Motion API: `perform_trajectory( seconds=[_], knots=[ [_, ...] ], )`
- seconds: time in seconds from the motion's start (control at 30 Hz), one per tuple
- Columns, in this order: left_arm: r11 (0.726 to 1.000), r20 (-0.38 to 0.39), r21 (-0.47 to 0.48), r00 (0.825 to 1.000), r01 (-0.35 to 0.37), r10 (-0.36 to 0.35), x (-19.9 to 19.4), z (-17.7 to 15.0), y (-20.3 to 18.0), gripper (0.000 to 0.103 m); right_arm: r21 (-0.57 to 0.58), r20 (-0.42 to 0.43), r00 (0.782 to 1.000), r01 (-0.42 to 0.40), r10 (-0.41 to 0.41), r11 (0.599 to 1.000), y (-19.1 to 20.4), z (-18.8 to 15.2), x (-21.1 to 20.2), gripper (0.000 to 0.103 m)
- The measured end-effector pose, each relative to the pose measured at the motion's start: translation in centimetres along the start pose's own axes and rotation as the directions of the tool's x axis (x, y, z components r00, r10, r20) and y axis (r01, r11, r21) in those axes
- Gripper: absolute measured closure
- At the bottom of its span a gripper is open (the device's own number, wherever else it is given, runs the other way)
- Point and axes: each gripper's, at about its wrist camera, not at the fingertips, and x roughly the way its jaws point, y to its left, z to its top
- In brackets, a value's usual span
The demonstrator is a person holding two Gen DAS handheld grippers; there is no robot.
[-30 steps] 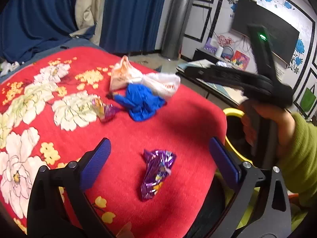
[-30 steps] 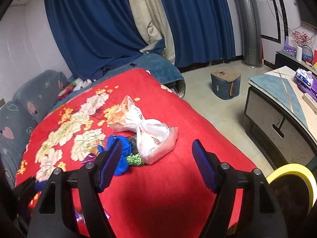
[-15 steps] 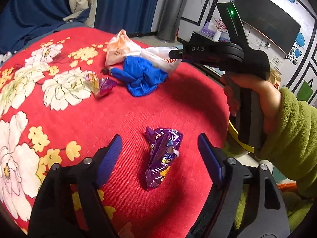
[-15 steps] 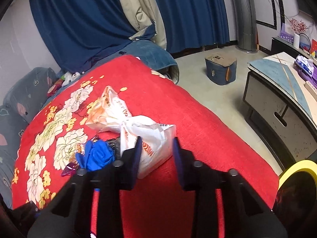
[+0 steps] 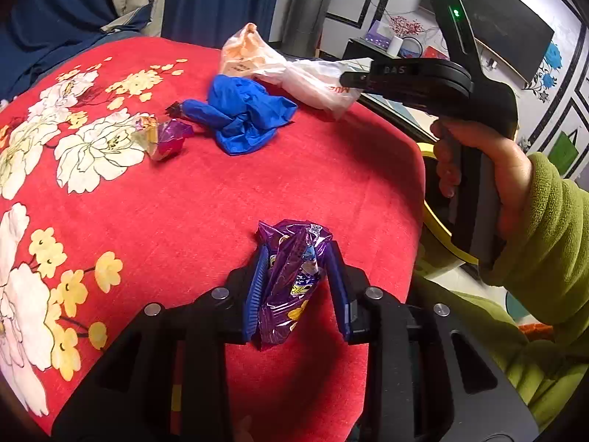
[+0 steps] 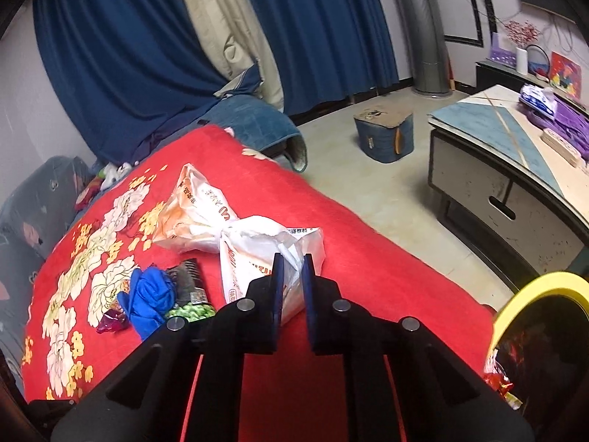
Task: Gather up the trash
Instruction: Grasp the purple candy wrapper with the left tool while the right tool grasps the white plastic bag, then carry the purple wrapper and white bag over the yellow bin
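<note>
My left gripper [image 5: 294,287] is shut on a crumpled purple snack wrapper [image 5: 291,276] lying on the red flowered blanket [image 5: 221,191]. My right gripper [image 6: 292,287] is shut on the near end of a white and orange plastic bag [image 6: 239,235]; it also shows in the left wrist view [image 5: 346,81] against the bag [image 5: 294,70]. A blue glove [image 5: 243,114] and a small shiny magenta wrapper [image 5: 165,140] lie further back. In the right wrist view the glove [image 6: 151,298] lies beside a black packet of green peas [image 6: 189,302].
A yellow-rimmed bin [image 6: 541,328] with red wrappers inside stands at the blanket's right edge. A low cabinet [image 6: 508,169] and a blue stool [image 6: 384,132] stand on the floor beyond. Blue curtains [image 6: 147,48] hang behind.
My left gripper moved forward and closed on the purple wrapper. My right gripper moved to the plastic bag and closed on its near end.
</note>
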Motion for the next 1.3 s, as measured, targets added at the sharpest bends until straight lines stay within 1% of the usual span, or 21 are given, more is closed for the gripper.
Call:
perform_trajectory(
  seconds=[0.1, 0.23, 0.37, 0.67, 0.83, 1.07, 1.3],
  knots=[
    [1.000, 0.005, 0.017, 1.000, -0.009, 0.009, 0.0, 0.0, -0.3, 0.080, 0.022, 0.013, 1.000, 0.004, -0.004, 1.000, -1.0, -0.4, -0.8, 0.093],
    [0.998, 0.019, 0.051, 0.999, -0.039, 0.038, 0.0, 0.0, -1.1, 0.081, 0.051, 0.025, 1.000, 0.001, -0.003, 0.999, -2.2, -0.8, -2.0, 0.094],
    [0.996, 0.051, 0.079, 0.998, -0.049, 0.045, -0.6, 0.1, -2.0, 0.081, 0.101, 0.045, 0.999, -0.013, 0.009, 0.995, -3.9, -1.2, -3.6, 0.094],
    [0.997, 0.124, 0.066, 0.992, -0.044, 0.035, -1.7, 1.5, -2.5, 0.081, 0.168, 0.097, 0.994, -0.068, 0.052, 0.983, -6.0, -1.4, -6.9, 0.094],
    [0.998, 0.161, 0.066, 0.987, -0.020, 0.009, -1.8, 3.1, -3.4, 0.081, 0.164, 0.095, 0.993, -0.088, 0.073, 0.982, -6.8, -1.4, -8.2, 0.094],
    [0.995, 0.204, 0.102, 0.979, 0.003, -0.023, -1.4, 5.3, -5.7, 0.081, 0.117, 0.118, 0.992, -0.060, 0.046, 0.991, -7.6, -1.3, -10.5, 0.094],
    [0.992, 0.237, 0.125, 0.970, 0.024, -0.054, -1.3, 6.9, -8.2, 0.081, 0.046, 0.147, 0.989, -0.012, 0.005, 0.999, -8.3, -1.9, -12.9, 0.094]
  ],
)
